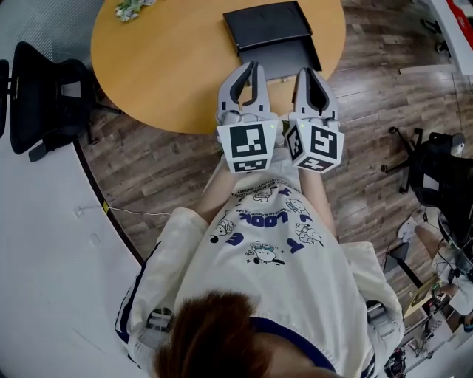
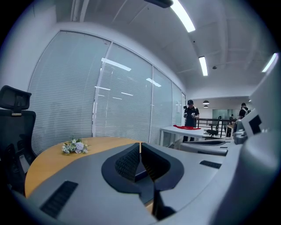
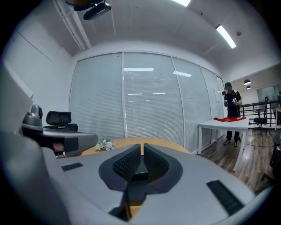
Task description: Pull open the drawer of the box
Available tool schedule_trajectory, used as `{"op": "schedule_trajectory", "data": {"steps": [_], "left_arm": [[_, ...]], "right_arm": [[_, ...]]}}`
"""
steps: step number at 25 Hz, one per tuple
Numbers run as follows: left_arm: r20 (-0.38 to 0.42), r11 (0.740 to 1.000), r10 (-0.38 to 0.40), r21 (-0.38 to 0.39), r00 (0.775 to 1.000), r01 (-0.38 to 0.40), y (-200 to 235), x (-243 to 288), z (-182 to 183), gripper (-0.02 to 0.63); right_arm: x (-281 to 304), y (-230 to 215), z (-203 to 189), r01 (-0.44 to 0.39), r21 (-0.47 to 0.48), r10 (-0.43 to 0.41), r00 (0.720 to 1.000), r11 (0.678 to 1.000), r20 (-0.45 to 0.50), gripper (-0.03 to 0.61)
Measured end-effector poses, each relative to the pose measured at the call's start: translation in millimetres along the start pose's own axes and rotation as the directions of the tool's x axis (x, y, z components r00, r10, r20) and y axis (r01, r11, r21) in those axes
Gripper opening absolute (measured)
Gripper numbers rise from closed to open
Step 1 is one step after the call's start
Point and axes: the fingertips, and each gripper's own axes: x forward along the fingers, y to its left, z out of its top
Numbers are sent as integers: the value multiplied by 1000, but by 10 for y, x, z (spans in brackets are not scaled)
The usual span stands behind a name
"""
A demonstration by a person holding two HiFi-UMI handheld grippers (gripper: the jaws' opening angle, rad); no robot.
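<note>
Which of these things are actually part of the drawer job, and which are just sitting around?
For the job: black box, its drawer, left claw, right claw.
Just lying about: flower bunch, black office chair.

Round wooden table (image 1: 162, 66), small flower bunch (image 1: 131, 7), black office chair (image 1: 46, 96)

Black box (image 1: 267, 29), tan wooden table (image 1: 170, 66)

head view steeply down; gripper views level across table (image 1: 162, 66)
</note>
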Motion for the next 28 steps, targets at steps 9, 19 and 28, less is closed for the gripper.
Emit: {"op": "schedule_trajectory", "data": {"steps": [9, 19, 28], "left_arm": [[24, 1000, 4, 9, 1000, -4, 64, 2, 100, 22], [32, 1000, -12, 18, 999, 11, 63, 16, 147, 23], [31, 1000, -6, 19, 999, 5, 62, 1, 134, 23]], "right_arm": [[23, 46, 104, 0, -19, 0, 1000, 1000, 22, 40], [35, 75, 174, 10, -26, -9, 999, 1000, 37, 40], [2, 42, 178, 15, -25, -14, 999, 1000, 43, 40]]}}
